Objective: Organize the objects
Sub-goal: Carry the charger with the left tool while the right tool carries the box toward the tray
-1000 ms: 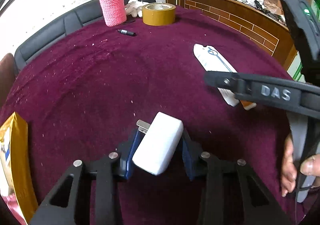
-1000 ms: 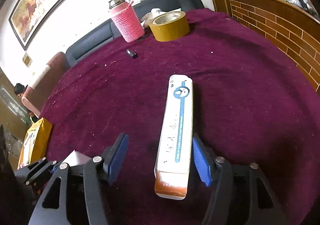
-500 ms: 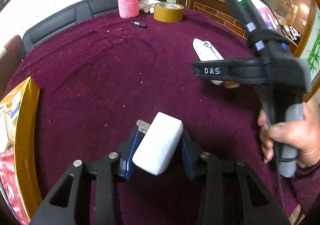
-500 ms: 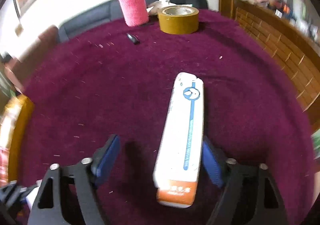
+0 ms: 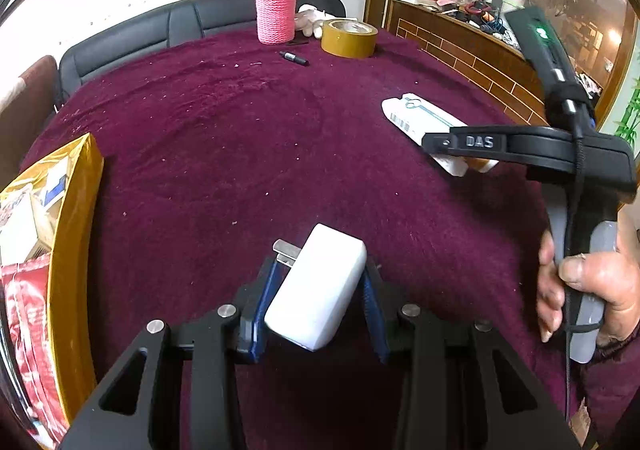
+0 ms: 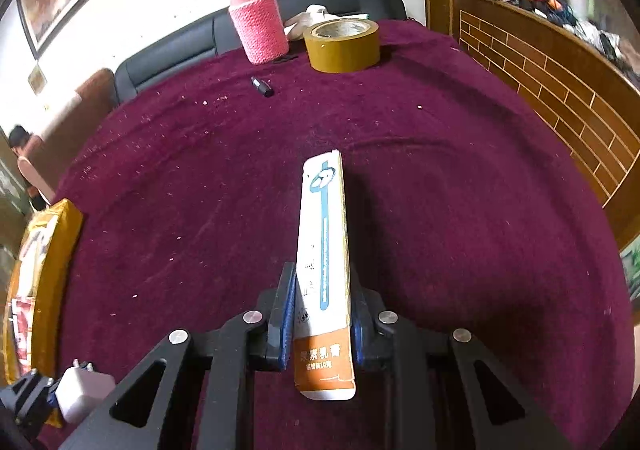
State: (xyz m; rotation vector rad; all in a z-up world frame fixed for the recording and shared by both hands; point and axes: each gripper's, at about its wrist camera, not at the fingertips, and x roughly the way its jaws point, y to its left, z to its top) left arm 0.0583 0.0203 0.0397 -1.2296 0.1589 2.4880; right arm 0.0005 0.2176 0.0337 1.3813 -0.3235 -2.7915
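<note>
My left gripper (image 5: 316,290) is shut on a white plug charger (image 5: 316,290), its metal prongs pointing up left, held above the maroon tablecloth (image 5: 240,154). My right gripper (image 6: 322,310) is shut on a long white and orange ointment box (image 6: 324,258), tipped on its edge. In the left wrist view the box (image 5: 416,118) sticks out beyond the right gripper's black body at the right. In the right wrist view the charger (image 6: 80,390) shows at the bottom left.
A yellow box (image 5: 76,234) with packets sits at the table's left edge. At the far side stand a pink knitted flask (image 5: 276,10), a brown tape roll (image 5: 349,38) and a black marker (image 5: 294,58). A brick-faced counter (image 6: 560,90) borders the right.
My right gripper has shut on the ointment box and turned it onto its edge. My left gripper has kept hold of the charger and drawn back a little.
</note>
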